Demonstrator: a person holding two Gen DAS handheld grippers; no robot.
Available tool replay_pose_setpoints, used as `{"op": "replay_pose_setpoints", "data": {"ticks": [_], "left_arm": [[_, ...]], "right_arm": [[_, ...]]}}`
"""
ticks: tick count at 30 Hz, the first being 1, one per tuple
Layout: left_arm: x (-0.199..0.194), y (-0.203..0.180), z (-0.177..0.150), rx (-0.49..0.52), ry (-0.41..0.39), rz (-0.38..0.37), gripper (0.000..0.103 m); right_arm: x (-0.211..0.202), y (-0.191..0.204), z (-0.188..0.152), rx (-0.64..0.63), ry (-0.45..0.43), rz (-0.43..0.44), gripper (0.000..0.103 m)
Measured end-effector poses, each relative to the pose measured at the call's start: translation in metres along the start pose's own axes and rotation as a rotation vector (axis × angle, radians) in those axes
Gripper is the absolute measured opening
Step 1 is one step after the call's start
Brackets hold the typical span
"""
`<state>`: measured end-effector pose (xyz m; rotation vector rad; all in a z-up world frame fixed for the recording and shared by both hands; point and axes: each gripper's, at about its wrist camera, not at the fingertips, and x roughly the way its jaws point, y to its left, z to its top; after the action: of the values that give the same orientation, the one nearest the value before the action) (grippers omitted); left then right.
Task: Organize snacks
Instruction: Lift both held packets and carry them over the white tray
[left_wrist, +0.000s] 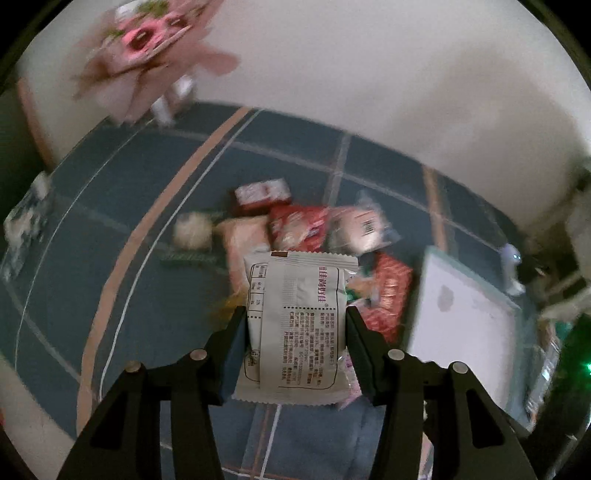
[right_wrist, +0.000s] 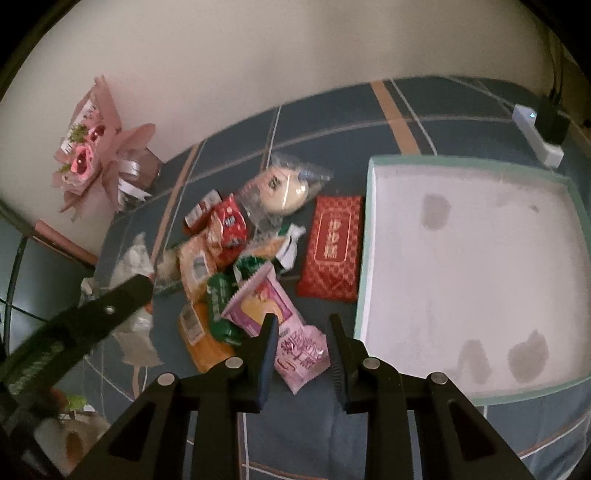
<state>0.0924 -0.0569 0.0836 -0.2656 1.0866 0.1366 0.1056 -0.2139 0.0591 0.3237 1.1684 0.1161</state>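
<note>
A pink-and-purple snack packet (right_wrist: 280, 328) is seen between the right gripper's (right_wrist: 301, 325) narrowly parted jaws, above a blue plaid cloth (right_wrist: 332, 122). Beyond it a heap of snacks is spread — a red packet (right_wrist: 332, 245) lies just beside an empty white tray (right_wrist: 373, 236). A pink bouquet (right_wrist: 92, 155) is propped against the wall.

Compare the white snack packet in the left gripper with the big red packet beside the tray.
The white packet is clamped in the left gripper, above the pile; the red packet lies flat on the blue cloth. The white one shows dark small print, the red one gold characters. Both are sealed pouches.
</note>
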Motion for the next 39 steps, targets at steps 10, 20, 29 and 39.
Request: {"op": "replay_pose_setpoints", "data": {"ticks": [10, 20, 29, 39], "left_arm": [[0.019, 0.002, -0.006, -0.035, 0.003, 0.086, 0.053], [0.023, 0.014, -0.003, -0.093, 0.015, 0.030, 0.053], [0.049, 0.024, -0.008, -0.140, 0.101, 0.022, 0.053], [0.058, 0.027, -0.006, -0.148, 0.117, 0.034, 0.053]], "right_arm": [[0.026, 0.002, -0.005, -0.010, 0.071, 0.007, 0.031], [0.057, 0.029, -0.011, -0.172, 0.120, -0.088, 0.056], [0.076, 0.036, -0.015, -0.219, 0.096, -0.109, 0.055], [0.095, 0.041, -0.020, -0.250, 0.106, -0.159, 0.053]]}}
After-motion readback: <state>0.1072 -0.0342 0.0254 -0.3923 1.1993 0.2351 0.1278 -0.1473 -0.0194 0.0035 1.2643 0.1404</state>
